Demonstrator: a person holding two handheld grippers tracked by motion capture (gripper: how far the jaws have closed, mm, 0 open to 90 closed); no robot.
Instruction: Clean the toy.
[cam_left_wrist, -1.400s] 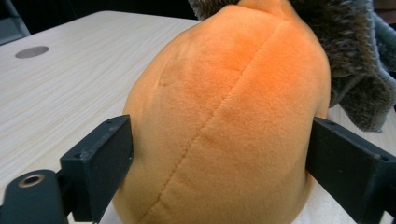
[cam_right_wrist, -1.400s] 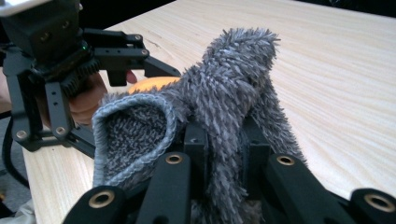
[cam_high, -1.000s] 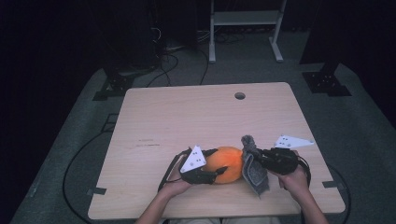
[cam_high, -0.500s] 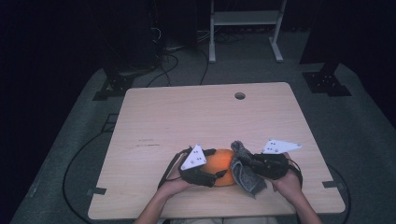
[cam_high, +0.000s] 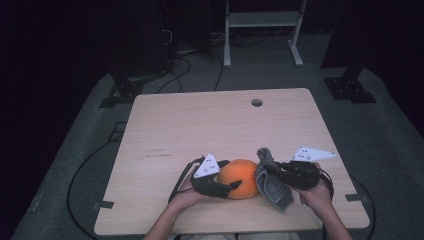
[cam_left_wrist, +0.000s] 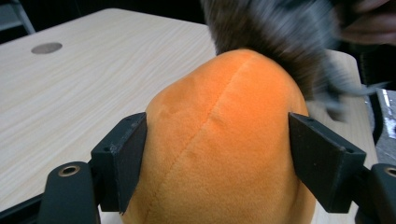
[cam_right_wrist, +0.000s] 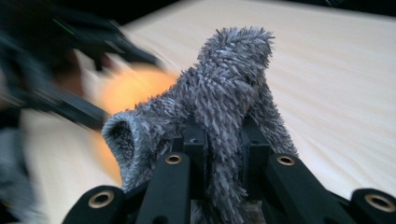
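Orange plush ball (cam_high: 240, 177): near table (cam_high: 200, 125) front edge, between the left gripper (cam_left_wrist: 215, 140) jaws, which have just narrowed onto its sides. Right gripper (cam_right_wrist: 224, 140): clamped on grey cloth (cam_right_wrist: 224, 88), touching ball's right. Step: wiping. Next: steady ball, rub cloth across.

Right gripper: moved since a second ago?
Yes. In the high view the right gripper, shut on the grey cloth, has shifted left, away from the table right edge, bringing the cloth against the orange plush ball.

Dark lab, bare wooden table (cam_high: 200, 125), floor cables (cam_high: 190, 65), equipment stands (cam_high: 262, 30)
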